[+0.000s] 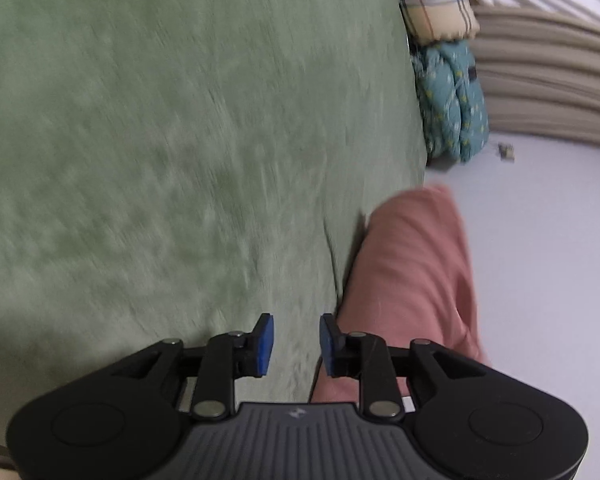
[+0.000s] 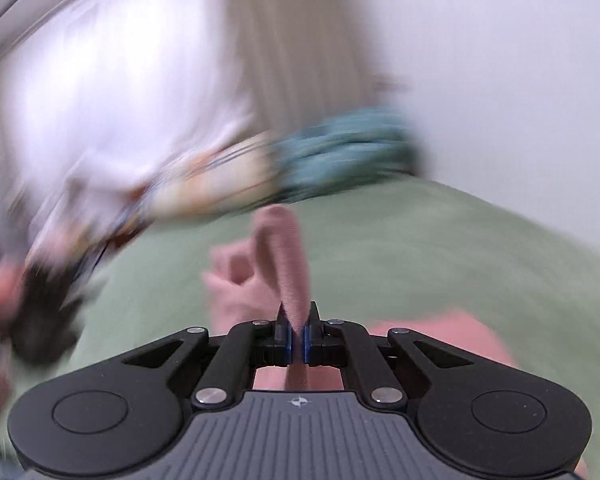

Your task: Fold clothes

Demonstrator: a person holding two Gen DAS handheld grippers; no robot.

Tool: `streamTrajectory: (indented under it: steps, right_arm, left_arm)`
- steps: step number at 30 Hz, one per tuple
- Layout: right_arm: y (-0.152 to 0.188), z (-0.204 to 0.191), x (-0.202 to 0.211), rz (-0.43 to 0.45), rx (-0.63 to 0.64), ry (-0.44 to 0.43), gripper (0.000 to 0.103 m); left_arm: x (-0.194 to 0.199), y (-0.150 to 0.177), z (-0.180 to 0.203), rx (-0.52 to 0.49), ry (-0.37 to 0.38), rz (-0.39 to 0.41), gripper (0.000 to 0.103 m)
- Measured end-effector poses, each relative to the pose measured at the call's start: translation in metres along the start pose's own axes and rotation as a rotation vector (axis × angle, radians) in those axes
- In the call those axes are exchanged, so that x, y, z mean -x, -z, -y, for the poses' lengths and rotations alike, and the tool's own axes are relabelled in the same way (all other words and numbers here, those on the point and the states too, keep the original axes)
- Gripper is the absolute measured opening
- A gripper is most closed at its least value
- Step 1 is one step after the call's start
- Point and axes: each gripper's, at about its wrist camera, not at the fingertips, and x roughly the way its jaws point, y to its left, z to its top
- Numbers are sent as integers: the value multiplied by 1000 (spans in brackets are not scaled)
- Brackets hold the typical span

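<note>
Your right claw [image 2: 296,336] pinches the pink garment [image 2: 284,256]; left claw [image 1: 296,344] gapes empty beside it. Swing fast and that thin fold slips out.

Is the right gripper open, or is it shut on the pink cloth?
Shut: the right gripper has its blue pads pressed on a fold of pink cloth.

soft even light | heavy motion blur, right view | fisheye-curved edges
</note>
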Motion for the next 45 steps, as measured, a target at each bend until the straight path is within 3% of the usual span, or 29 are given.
streamTrajectory:
  steps: [4, 6, 9, 12, 15, 18, 20, 23, 26, 28, 31, 33, 38, 39, 43, 45]
  right_arm:
    - [43, 94, 1, -111, -311, 174, 5]
    - [70, 128, 5, -149, -514, 156, 5]
    - [82, 149, 10, -130, -686, 71, 8]
    - [79, 156, 9, -143, -734, 42, 14]
    - [75, 156, 14, -120, -747, 35, 23]
    - [71, 158, 17, -113, -755, 59, 24]
    - [75, 166, 24, -160, -765, 94, 7]
    - [84, 179, 30, -182, -834, 76, 7]
    - [88, 181, 38, -169, -857, 60, 9]
    - [88, 182, 44, -151, -858, 49, 9]
    - [90, 186, 43, -136, -886, 16, 10]
    - [92, 189, 43, -131, -900, 6, 10]
    - [98, 192, 36, -133, -914, -7, 10]
    - [98, 192, 33, -134, -914, -9, 10]
    - [100, 193, 27, -137, -918, -12, 10]
    - [99, 193, 19, -136, -920, -12, 10]
  left_arm:
    - [-26, 15, 10, -47, -45, -68, 26]
    - [-40, 22, 15, -71, -67, -102, 26]
    - [-59, 33, 23, -106, -100, -153, 26]
    - [-74, 45, 38, -211, -149, -179, 28]
    - [-85, 60, 62, -399, -206, -179, 37]
    - [-102, 80, 85, -585, -275, -192, 38]
    - [-111, 85, 85, -581, -268, -220, 38]
    - [-121, 91, 85, -575, -270, -233, 38]
    - [-131, 112, 104, -786, -338, -152, 38]
    - [-142, 141, 123, -1050, -372, -76, 38]
    - [-159, 179, 134, -1328, -352, 14, 40]
    - [-169, 195, 132, -1445, -348, 47, 42]
    - [-203, 213, 129, -1573, -432, 104, 42]
    - [-208, 221, 128, -1655, -490, 163, 42]
    - [-218, 236, 118, -1852, -590, 301, 45]
    - [-226, 245, 110, -1960, -640, 311, 45]
